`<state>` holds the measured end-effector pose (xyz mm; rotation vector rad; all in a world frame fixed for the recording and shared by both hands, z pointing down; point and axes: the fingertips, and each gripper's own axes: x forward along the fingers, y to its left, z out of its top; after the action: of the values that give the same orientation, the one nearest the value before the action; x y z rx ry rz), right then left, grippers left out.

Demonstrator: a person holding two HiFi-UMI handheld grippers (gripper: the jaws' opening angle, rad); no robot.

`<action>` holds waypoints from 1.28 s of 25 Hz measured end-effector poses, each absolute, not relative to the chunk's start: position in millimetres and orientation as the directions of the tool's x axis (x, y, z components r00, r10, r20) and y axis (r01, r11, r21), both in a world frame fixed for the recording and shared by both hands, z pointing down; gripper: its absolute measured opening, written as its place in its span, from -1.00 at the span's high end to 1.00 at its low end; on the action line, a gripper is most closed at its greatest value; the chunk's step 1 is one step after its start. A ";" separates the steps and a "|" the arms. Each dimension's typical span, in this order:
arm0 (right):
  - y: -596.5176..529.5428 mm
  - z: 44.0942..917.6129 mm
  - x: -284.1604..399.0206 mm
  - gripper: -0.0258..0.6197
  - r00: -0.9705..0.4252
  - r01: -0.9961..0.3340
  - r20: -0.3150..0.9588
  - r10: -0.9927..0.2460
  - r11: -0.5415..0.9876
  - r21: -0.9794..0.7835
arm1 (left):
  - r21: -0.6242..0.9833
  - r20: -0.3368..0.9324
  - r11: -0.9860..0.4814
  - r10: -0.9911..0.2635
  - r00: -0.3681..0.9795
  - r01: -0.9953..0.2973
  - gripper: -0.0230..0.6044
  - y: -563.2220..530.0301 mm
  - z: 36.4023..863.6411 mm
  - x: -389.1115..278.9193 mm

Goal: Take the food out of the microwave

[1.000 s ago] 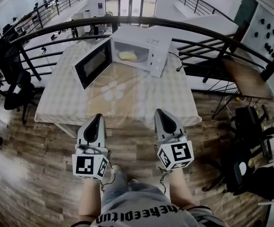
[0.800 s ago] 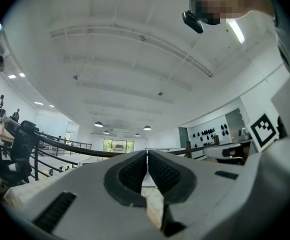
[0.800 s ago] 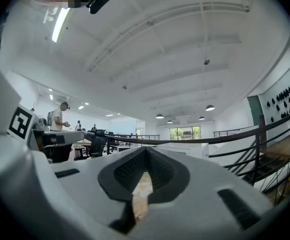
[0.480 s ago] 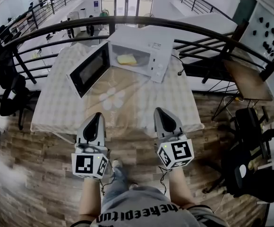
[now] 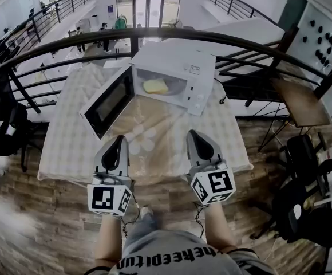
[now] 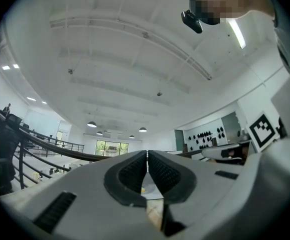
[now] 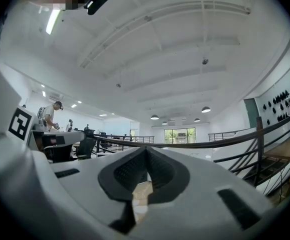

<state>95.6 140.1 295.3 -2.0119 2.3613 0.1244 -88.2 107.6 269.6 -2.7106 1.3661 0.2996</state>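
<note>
A white microwave stands at the far side of a cloth-covered table, its door swung wide to the left. Inside lies a pale yellow piece of food. My left gripper and right gripper hover side by side over the table's near edge, well short of the microwave, both shut with nothing between the jaws. In the left gripper view the left gripper shows tips pressed together; in the right gripper view the right gripper looks the same.
A dark curved railing runs behind the microwave. Office chairs stand left of the table, and a small wooden table and more chairs to the right. Wooden floor lies under me.
I have walked closer to the table: the table and microwave have grown nearer in the head view, and both grippers now reach over the table's near edge. Their jaws stayed shut.
</note>
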 end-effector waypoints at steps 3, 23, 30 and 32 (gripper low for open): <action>121.0 289.5 92.6 0.91 -0.149 -0.989 -0.085 -0.985 0.146 0.038 | 0.003 -0.220 -0.609 -0.774 0.594 -0.793 0.89 85.7 264.4 -89.2; 47.2 289.4 72.5 0.91 -0.086 -0.996 -0.093 -0.992 0.083 0.035 | -0.008 -0.233 -0.688 -0.704 0.671 -0.725 0.89 -0.1 266.5 -96.3; 31.7 291.2 81.5 0.91 -0.080 -0.996 -0.080 -0.994 0.076 0.052 | 0.009 -0.225 -0.700 -0.697 0.680 -0.714 0.89 -15.5 275.0 -85.9; 23.1 290.1 83.4 0.91 -0.088 -0.995 -0.080 -0.993 0.084 0.054 | 0.011 -0.225 -0.692 -0.705 0.672 -0.722 0.89 -22.8 275.2 -86.0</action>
<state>83.4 23.1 290.1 -2.1064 2.2957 0.1457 -86.0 -22.8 275.2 -2.8001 1.1974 0.3259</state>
